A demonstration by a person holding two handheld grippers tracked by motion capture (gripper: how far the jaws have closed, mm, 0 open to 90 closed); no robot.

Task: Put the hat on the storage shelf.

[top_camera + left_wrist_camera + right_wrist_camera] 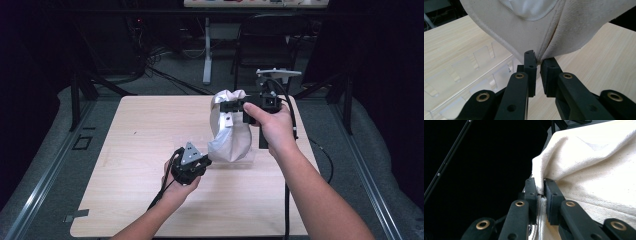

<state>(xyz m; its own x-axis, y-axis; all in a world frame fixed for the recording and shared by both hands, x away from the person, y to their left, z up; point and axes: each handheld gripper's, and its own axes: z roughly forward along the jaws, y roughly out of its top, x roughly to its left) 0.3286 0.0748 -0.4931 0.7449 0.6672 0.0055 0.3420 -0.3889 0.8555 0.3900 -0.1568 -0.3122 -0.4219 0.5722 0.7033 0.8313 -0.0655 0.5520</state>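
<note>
An off-white cloth hangs over the right half of the wooden table, bunched at the top and bulging lower down. My right gripper is shut on its upper edge and holds it up; in the right gripper view the fabric is pinched between the jaws of that gripper. My left gripper sits low near the table and is shut on the cloth's bottom corner. In the left gripper view the cloth folds down into the closed jaws of that gripper.
A clear plastic tray with dividers lies on the table under and left of the cloth. A black chair and a white desk leg stand beyond the far edge. Black stand legs flank the table.
</note>
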